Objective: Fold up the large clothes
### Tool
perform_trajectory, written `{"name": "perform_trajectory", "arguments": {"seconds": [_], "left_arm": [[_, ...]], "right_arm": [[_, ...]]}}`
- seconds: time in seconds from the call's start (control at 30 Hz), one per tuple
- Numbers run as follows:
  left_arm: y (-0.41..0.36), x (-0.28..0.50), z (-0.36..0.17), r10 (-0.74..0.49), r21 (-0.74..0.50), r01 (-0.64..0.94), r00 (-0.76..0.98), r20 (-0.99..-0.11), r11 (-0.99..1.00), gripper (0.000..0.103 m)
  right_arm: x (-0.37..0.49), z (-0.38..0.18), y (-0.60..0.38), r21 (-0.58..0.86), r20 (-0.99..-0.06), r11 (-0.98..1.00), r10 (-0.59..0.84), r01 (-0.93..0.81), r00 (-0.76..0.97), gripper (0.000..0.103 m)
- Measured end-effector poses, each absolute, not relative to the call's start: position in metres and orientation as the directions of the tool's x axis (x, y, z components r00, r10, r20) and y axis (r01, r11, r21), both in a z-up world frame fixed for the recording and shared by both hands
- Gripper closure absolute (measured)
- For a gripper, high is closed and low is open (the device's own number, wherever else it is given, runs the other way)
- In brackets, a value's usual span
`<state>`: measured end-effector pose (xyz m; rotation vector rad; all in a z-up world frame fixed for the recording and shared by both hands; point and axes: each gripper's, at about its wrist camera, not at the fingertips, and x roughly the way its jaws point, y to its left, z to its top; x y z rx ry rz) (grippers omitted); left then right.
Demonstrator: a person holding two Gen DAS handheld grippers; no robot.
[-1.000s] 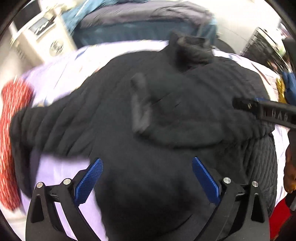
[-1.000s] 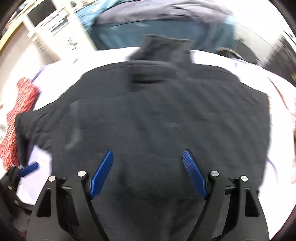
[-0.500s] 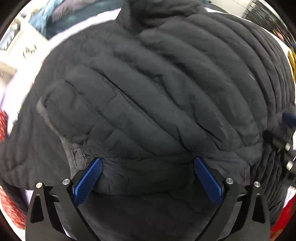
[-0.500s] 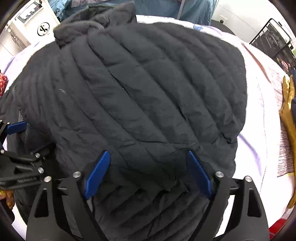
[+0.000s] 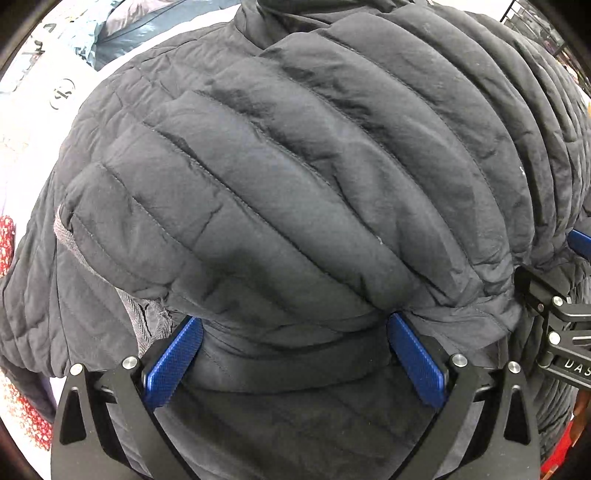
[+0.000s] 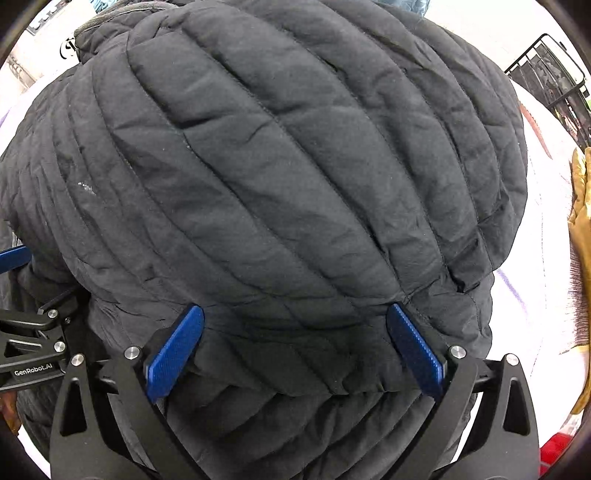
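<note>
We lower both spread hand-held grippers, left point(image 5: 293, 354) and right point(image 6: 293, 343), around the bottom hem of a black quilted puffer jacket point(image 5: 295, 177) lying flat on a pale lilac bed sheet point(image 6: 532, 258); next, we judge, both must pinch the hem to fold it.

Pale lilac sheet point(image 6: 532, 236) covers the work surface, showing at the right edge. Black wire rack point(image 6: 546, 74) stands upper right against a bright white wall point(image 6: 476, 26). Blue-grey fabric heap point(image 5: 122, 40) lies far back, upper left. Red patterned cloth point(image 5: 7, 236) at left edge.
</note>
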<state>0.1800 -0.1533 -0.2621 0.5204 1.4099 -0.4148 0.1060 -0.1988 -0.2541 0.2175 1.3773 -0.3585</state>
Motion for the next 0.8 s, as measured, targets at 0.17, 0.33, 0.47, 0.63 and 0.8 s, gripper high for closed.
{"name": "perform_trajectory", "arguments": {"seconds": [0.17,0.33,0.47,0.63,0.8], "left_arm": [[-0.142,0.153,-0.250,-0.001,0.087,0.571,0.152,-0.988,0.817,0.004],[-0.135,0.137,-0.237,-0.022,0.092,0.559,0.194,-0.981,0.824,0.005],[-0.118,0.118,-0.216,-0.064,0.072,0.521,0.238,-0.969,0.851,0.006],[-0.065,0.102,-0.200,-0.131,-0.025,0.399,0.243,-0.961,0.917,0.006],[0.024,0.096,-0.195,-0.152,-0.108,0.181,0.251,-0.956,0.978,0.006]], "right_arm": [[0.100,-0.250,-0.189,-0.062,-0.977,0.921,-0.135,0.384,0.166,0.005],[0.089,-0.240,-0.190,-0.057,-0.986,0.913,-0.114,0.405,0.119,0.005],[0.079,-0.219,-0.193,-0.014,-0.987,0.891,-0.084,0.453,0.136,0.005],[0.049,-0.204,-0.185,0.047,-0.979,0.878,-0.055,0.477,0.196,0.005],[0.022,-0.205,-0.166,0.113,-0.979,0.871,0.017,0.477,0.201,0.005]]}}
